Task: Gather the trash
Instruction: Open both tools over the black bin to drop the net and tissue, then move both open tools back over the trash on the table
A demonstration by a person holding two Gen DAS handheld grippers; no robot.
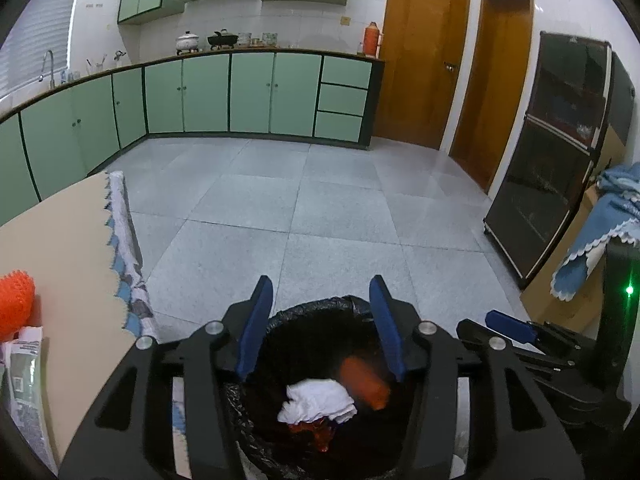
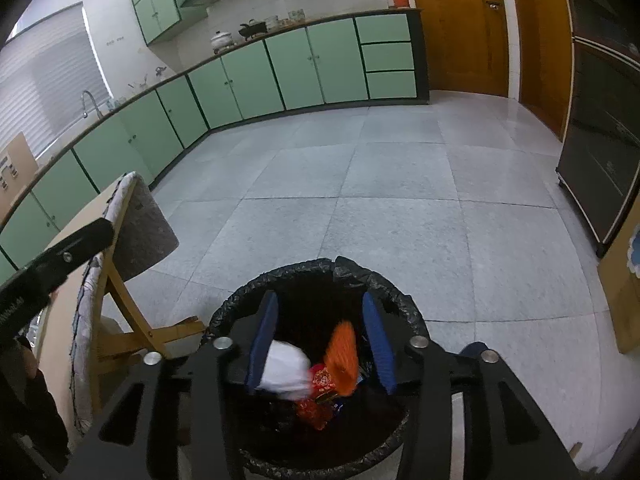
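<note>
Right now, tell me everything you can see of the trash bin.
The trash bin is round and open-topped, lined with a crinkled black plastic bag folded over its rim. It stands upright on the grey tiled floor, beside the table leg. Inside lie a crumpled white tissue, a blurred orange piece and a red printed wrapper. Both grippers hang over its mouth without visibly touching it.

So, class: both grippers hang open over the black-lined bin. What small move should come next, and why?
Probably lift the left gripper back towards the beige table. Both it and the right gripper stand open with nothing pinched, while the white crumpled tissue and orange blurred piece are in the black-lined bin. A spiky orange ball and printed packet remain on the table.
</note>
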